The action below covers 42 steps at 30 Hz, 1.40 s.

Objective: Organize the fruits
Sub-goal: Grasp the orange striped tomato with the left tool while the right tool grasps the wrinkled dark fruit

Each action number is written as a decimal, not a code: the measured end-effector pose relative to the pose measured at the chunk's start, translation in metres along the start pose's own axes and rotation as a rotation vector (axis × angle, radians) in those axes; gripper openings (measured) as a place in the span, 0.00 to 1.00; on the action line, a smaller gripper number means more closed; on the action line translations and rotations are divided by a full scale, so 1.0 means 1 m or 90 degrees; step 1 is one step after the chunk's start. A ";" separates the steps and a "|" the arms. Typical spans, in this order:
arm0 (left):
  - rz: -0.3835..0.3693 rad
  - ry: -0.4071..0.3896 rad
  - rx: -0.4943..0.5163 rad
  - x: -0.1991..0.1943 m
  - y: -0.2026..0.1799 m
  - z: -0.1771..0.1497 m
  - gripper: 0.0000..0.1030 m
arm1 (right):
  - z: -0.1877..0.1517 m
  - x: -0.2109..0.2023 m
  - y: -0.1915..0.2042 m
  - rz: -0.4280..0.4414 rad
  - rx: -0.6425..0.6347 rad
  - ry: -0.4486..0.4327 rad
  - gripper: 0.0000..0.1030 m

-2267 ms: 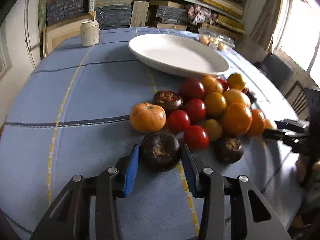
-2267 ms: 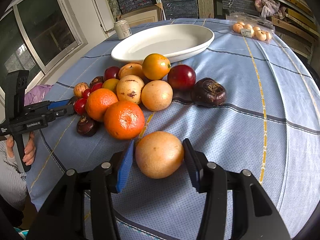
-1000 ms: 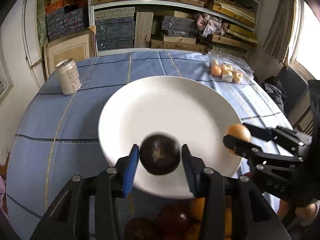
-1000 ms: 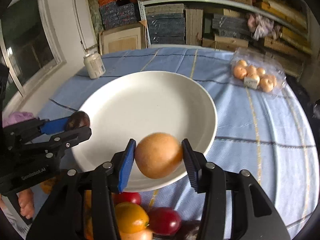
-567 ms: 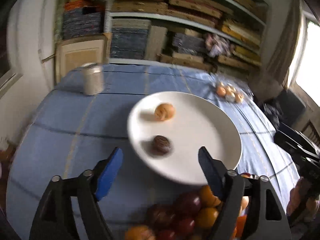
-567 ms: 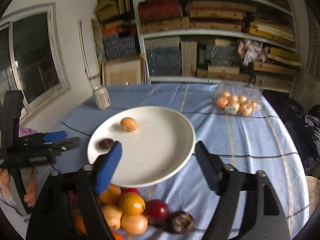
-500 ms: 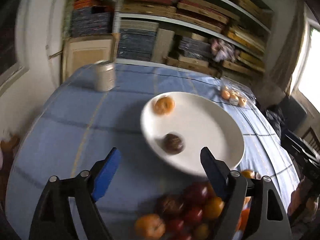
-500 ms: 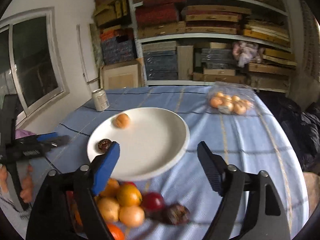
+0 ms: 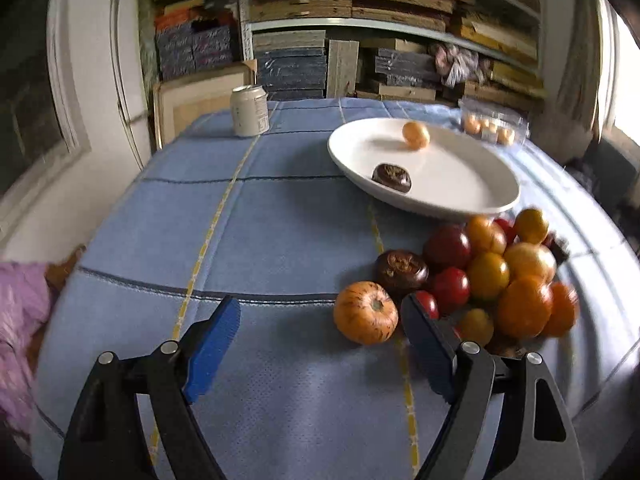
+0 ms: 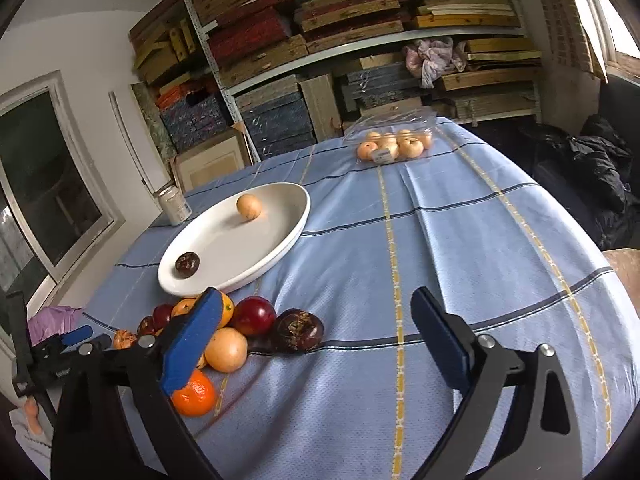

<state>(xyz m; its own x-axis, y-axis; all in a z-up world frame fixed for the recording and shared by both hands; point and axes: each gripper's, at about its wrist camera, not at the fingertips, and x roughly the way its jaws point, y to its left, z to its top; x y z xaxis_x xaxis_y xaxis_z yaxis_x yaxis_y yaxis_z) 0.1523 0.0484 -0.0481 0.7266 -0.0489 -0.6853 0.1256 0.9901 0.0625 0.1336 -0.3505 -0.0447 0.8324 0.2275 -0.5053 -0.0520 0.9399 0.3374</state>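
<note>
No legible text in either view; the can [image 9: 249, 111] carries print too blurred to read; the white label on the bagged fruit pack [image 10: 394, 145] is too small to resolve; lettering on the left gripper [image 10: 76, 338] body is unreadable.

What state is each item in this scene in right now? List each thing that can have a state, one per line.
left gripper: open, empty
right gripper: open, empty
white plate: holds two fruits
dark fruit: on plate
tan fruit: on plate
fruit pile: on tablecloth
can: upright
</note>
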 end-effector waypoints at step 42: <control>-0.036 0.069 0.000 0.047 0.004 0.007 0.39 | -0.013 0.031 0.020 -0.017 -0.058 0.080 0.91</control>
<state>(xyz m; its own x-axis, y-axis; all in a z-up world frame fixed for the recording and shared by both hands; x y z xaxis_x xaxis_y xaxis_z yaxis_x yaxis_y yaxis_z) 0.1915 0.0493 -0.0754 0.6407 -0.0900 -0.7625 0.1642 0.9862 0.0215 0.1516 -0.3217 -0.0643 0.7593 0.2270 -0.6099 -0.0860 0.9640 0.2516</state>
